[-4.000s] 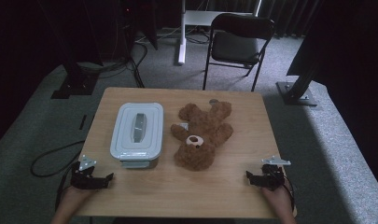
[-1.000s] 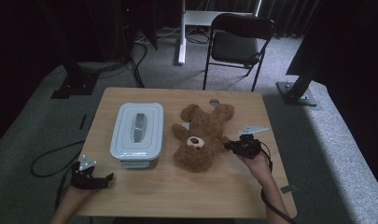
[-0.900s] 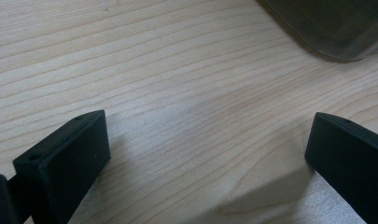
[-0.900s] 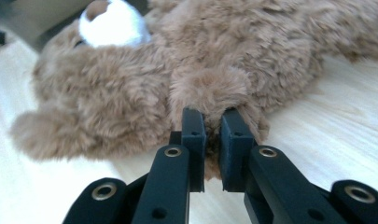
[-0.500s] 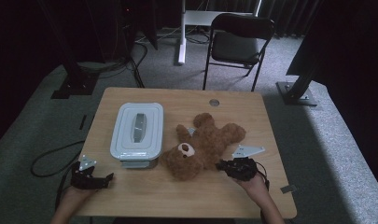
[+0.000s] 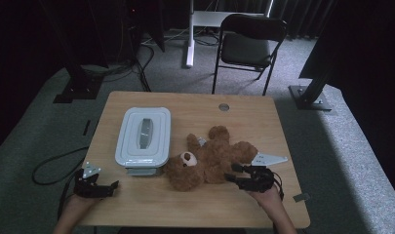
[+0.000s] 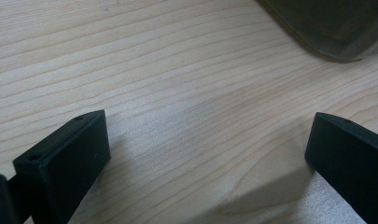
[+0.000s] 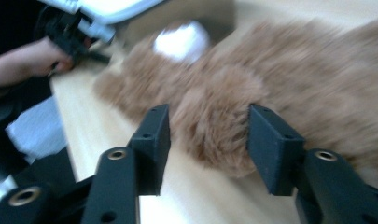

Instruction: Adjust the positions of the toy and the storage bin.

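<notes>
High view had one teddy bear (image 6: pixel 209 161) lying diagonally on the tabletop (image 6: pixel 263 122), head toward the near-left, one white lidded box (image 6: pixel 143 136) beside it, right hand-held gripper (image 6: pixel 232 172) jaws just opening around a paw without squeezing, left hand-held gripper (image 6: pixel 112 185) wide open, empty.

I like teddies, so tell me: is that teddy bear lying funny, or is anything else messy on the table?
The teddy bear sprawls crooked beside the lidded white container, one limb between the right gripper's open jaws. Nothing looks spilled or broken.
</notes>
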